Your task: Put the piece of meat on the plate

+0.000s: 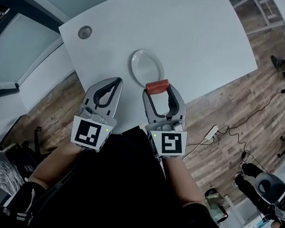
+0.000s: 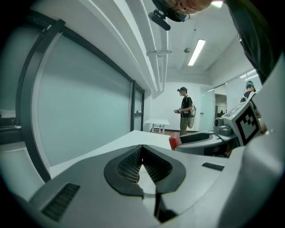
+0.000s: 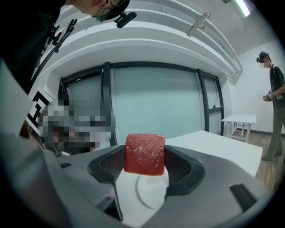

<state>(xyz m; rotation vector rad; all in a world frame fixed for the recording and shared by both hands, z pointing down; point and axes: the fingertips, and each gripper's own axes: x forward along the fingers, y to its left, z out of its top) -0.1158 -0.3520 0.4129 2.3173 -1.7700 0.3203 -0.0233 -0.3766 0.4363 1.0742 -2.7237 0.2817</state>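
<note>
Meat (image 1: 157, 85), a red block, is what we are clamping between the jaw tips of our right gripper (image 1: 157, 89), and we are holding it above the near rim of the plate (image 1: 133, 60) on the white table (image 1: 189, 26). Our left gripper (image 1: 117, 82) is hovering alongside, jaws pressed together on nothing.

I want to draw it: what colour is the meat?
The meat is red, seen best in the right gripper view.
</note>
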